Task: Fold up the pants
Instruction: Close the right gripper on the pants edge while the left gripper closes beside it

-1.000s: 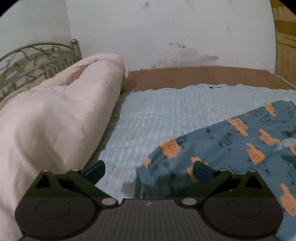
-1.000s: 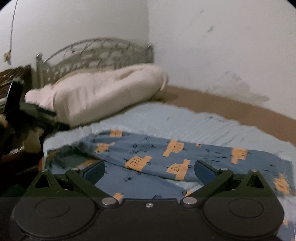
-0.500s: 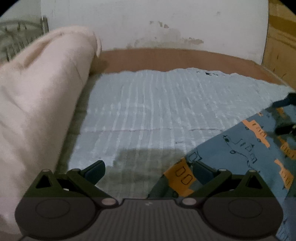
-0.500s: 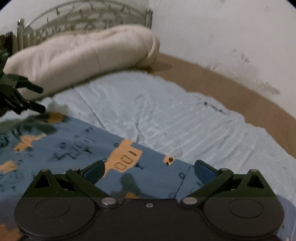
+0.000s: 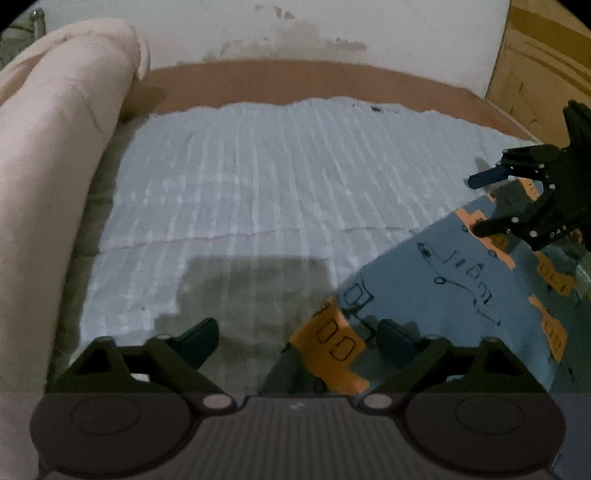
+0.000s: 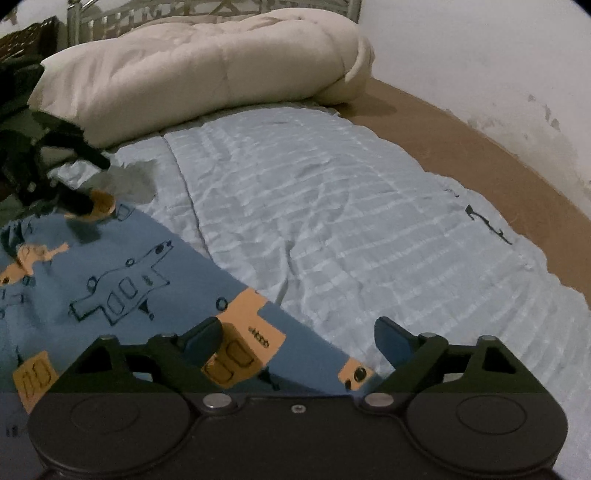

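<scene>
The pants (image 5: 443, 291) are blue with orange and outlined vehicle prints and lie flat on a pale blue quilted bedspread (image 5: 258, 192). In the left wrist view their near edge reaches between the open fingers of my left gripper (image 5: 295, 338), low over the cloth. The right gripper (image 5: 517, 199) shows at the far right, open above the pants. In the right wrist view the pants (image 6: 122, 273) fill the lower left, and their corner sits between the open fingers of my right gripper (image 6: 295, 341). The left gripper (image 6: 59, 177) shows at the left edge.
A rolled cream duvet (image 6: 199, 70) lies along the head of the bed, by a metal headboard (image 6: 221, 5). A brown mattress strip (image 5: 314, 81) runs along the white wall. A wooden panel (image 5: 543, 66) stands at the right.
Both grippers have dropped lower and closer to the bed and the pants' edge. The views have tilted down, and each gripper now shows in the other's view. Both stay open.
</scene>
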Action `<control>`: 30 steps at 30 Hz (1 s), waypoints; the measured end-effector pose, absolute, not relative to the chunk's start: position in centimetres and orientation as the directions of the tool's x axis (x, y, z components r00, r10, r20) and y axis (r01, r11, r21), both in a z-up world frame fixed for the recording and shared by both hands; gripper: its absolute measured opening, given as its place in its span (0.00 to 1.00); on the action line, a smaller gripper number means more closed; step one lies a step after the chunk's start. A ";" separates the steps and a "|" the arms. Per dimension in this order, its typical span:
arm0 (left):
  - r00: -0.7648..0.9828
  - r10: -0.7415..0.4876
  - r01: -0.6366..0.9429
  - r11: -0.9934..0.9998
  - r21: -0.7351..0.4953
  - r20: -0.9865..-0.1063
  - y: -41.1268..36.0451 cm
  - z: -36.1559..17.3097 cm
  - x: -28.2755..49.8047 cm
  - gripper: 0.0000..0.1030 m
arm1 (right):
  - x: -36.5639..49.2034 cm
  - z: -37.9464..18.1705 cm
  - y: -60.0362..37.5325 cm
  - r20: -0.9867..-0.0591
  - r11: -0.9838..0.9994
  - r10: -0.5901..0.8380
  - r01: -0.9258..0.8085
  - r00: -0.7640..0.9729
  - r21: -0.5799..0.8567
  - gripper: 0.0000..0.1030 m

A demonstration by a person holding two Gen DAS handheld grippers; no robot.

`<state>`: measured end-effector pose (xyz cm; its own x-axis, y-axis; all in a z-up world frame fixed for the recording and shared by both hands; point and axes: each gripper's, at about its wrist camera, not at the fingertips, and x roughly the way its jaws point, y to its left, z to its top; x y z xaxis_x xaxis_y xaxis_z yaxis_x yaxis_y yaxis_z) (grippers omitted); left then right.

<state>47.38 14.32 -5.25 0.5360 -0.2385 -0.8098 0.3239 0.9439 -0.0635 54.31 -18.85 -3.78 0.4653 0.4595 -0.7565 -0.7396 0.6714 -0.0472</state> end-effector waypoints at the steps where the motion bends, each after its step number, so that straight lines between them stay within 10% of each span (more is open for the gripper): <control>1: 0.528 -0.241 0.321 0.944 -0.072 -0.815 14.4 -5.3 47.5 0.80 | 54.5 -3.9 -18.7 -0.762 0.670 0.458 -0.741 0.457 -0.042 0.79; 11: 0.431 -0.270 0.251 0.952 -0.173 -0.861 15.1 -5.8 48.5 0.02 | 55.2 -4.3 -17.5 -0.808 0.622 0.468 -0.783 0.357 0.015 0.30; 15: 0.487 -0.220 0.247 0.963 -0.108 -0.845 14.4 -4.3 47.8 0.00 | 54.5 -4.0 -16.5 -0.825 0.601 0.440 -0.799 0.355 -0.023 0.01; 30: 0.577 -0.105 0.107 0.993 -0.052 -0.810 15.1 -5.7 49.1 0.00 | 56.1 -3.0 -12.9 -0.713 0.708 0.401 -0.689 0.575 -0.158 0.00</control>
<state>49.06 15.14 -5.74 0.5767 -0.1048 -0.8102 0.1073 0.9929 -0.0520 56.08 -12.91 -3.04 0.5749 0.4006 -0.7134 -0.6888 0.7076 -0.1578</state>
